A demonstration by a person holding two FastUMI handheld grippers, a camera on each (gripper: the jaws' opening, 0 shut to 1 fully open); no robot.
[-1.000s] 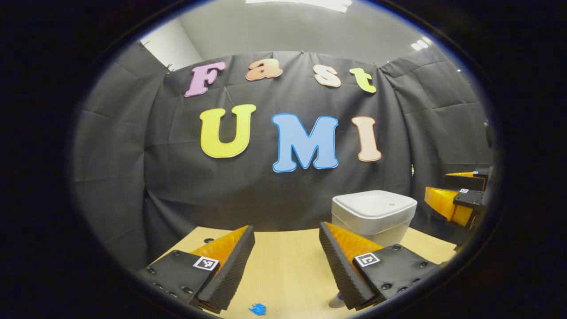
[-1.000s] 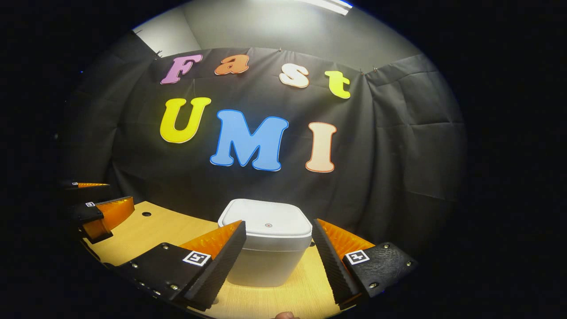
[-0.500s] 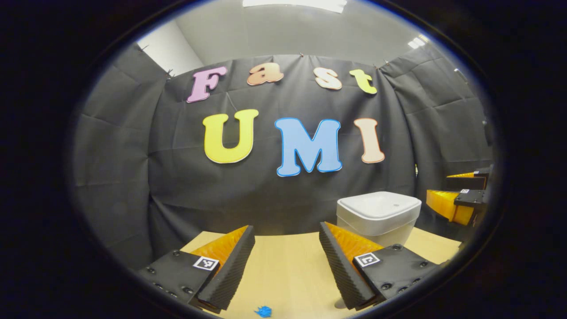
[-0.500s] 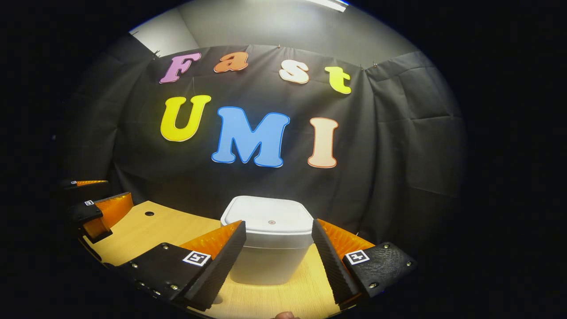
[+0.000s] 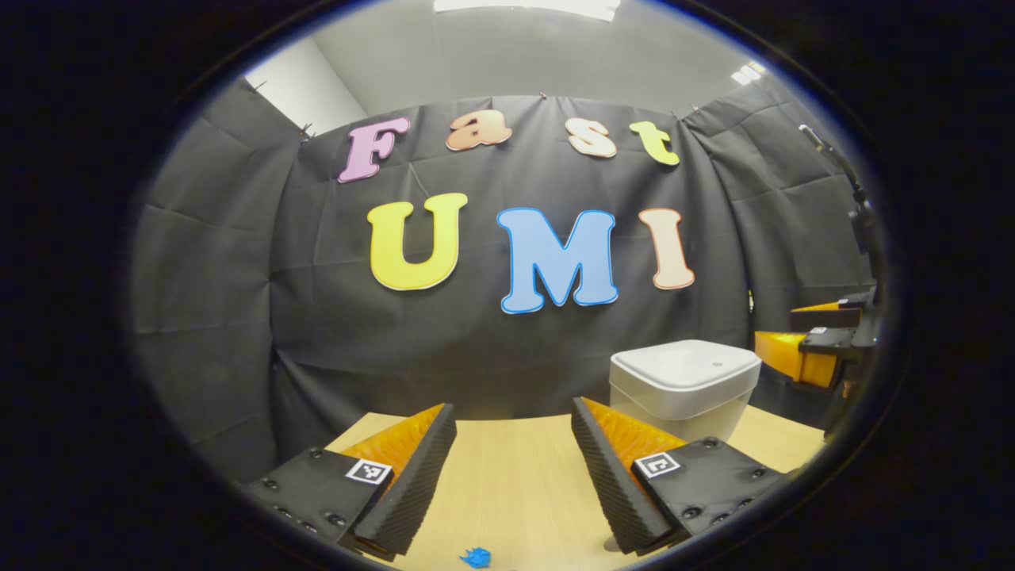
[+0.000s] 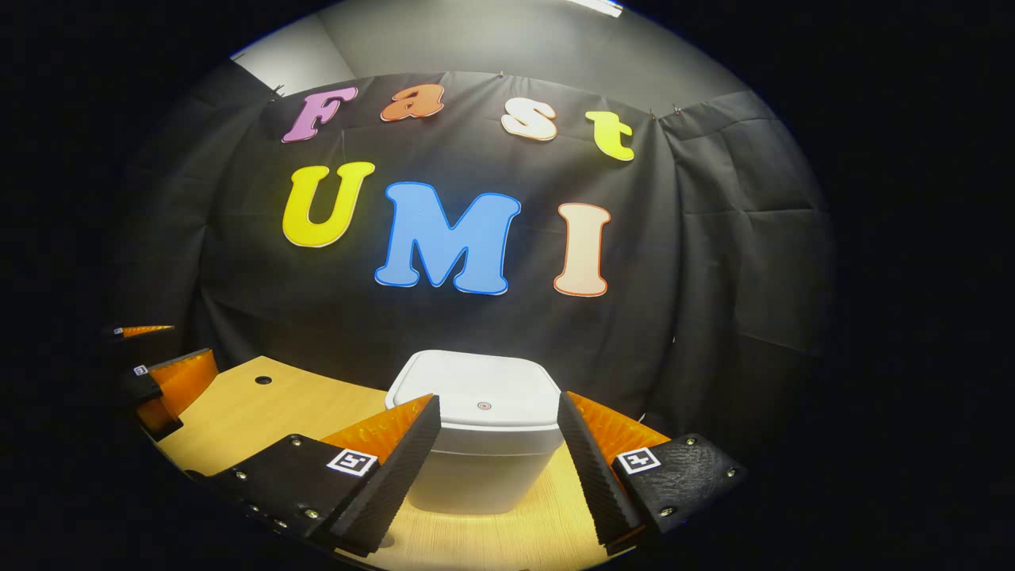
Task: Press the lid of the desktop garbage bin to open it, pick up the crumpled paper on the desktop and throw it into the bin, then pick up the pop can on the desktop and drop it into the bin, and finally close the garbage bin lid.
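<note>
Bin (image 6: 480, 432) stands on the worktop (image 6: 262, 412) with its lid (image 6: 476, 392) down, so what it holds cannot be told. In the right gripper view the right gripper (image 6: 496, 468) is spread wide and grasps nothing; the bin sits straight ahead between its two fingers, just beyond the tips, apart from them. Farther left in that view the left gripper (image 6: 151, 373) shows over the worktop's edge. In the left gripper view the left gripper (image 5: 511, 468) is likewise released and empty above bare worktop (image 5: 515, 468), with a small blue scrap (image 5: 476, 557) at the near edge. Beyond, to the right, the bin (image 5: 683, 385) stands near the cloth wall, and the right gripper (image 5: 813, 345) hangs past it. Against a second ago, the bin has slid slightly rightward in the left view, the scrap too, and a pale thing by the right finger has gone from sight
</note>
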